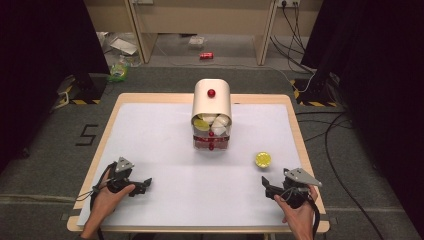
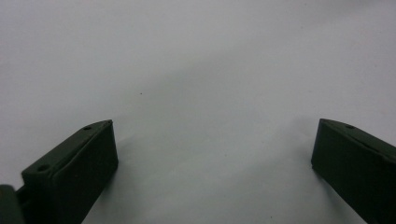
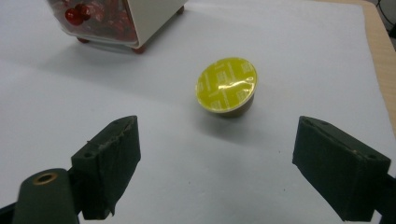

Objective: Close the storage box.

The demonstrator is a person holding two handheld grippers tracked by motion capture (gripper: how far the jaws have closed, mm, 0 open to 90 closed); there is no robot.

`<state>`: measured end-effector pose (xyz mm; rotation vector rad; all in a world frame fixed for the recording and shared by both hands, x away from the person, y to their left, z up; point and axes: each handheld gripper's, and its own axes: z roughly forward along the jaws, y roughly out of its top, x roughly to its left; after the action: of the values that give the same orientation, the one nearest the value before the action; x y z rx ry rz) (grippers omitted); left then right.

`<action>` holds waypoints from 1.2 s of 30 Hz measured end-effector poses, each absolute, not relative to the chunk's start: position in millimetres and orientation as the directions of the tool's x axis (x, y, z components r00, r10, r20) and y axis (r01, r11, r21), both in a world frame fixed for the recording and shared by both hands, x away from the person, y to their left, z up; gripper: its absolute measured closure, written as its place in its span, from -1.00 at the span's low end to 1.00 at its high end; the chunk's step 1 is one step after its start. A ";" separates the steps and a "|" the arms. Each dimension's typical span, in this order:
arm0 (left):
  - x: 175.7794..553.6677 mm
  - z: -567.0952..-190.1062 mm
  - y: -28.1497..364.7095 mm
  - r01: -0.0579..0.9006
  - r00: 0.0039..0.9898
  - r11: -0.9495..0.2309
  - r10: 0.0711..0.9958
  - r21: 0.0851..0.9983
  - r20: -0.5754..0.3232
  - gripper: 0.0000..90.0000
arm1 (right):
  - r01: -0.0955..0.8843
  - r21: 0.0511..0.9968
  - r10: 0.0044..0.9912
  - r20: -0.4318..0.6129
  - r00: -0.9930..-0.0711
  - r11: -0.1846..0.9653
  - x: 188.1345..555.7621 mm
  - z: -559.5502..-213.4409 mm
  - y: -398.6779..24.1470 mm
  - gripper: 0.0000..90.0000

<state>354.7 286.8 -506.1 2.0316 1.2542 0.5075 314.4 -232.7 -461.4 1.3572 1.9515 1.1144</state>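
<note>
Approach to a yellow-lidded capsule [image 3: 227, 87] with the right gripper [image 3: 217, 161]. The capsule sits alone on the white bench [image 1: 150, 130], in front of and to the right of the cream dispenser [image 1: 212, 107], well apart from it and nearer the bench's right edge. In the high view the capsule [image 1: 263, 159] lies just beyond the right gripper [image 1: 269, 187], between it and the dispenser. The capsule stands slightly tilted, foil lid facing up and toward the camera, its tapered body underneath.

The right fingers [image 3: 109, 161] stand wide apart with nothing between them, and the capsule appears centred in the gap ahead. The left gripper [image 1: 142, 184] rests on the side of the capsule away from the bench's right edge, well apart from it, its fingers [image 2: 74, 177] likewise spread over bare bench.

Judged from this posture, the step in hand is the reach and grasp. To do it well, advance the right gripper straight forward, keeping the capsule centred, and lower the fingers to the level of the body below the lid rim. Close gently: the foil and thin wall probably dent, and the light capsule may skid or tip if one finger touches first.
</note>
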 end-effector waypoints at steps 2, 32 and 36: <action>354.7 -506.2 286.7 0.620 0.458 -0.298 0.889 0.726 -0.026 -1.00 | 0.516 0.840 0.928 0.042 -0.371 0.168 312.5 -463.2 -234.5 -0.65; 354.7 -506.2 286.7 0.620 0.458 -0.298 0.889 0.726 -0.026 -1.00 | 0.591 0.762 0.917 -0.009 -0.399 0.265 296.3 -479.1 -241.3 -0.65; 354.7 -506.2 286.7 0.620 0.458 -0.298 0.889 0.726 -0.026 -1.00 | 0.604 0.749 0.915 -0.009 -0.403 0.273 295.3 -481.3 -242.2 -0.65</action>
<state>354.7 286.7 -506.2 2.0308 1.2537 0.5082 295.3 -242.2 -481.3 1.3680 2.1061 0.9419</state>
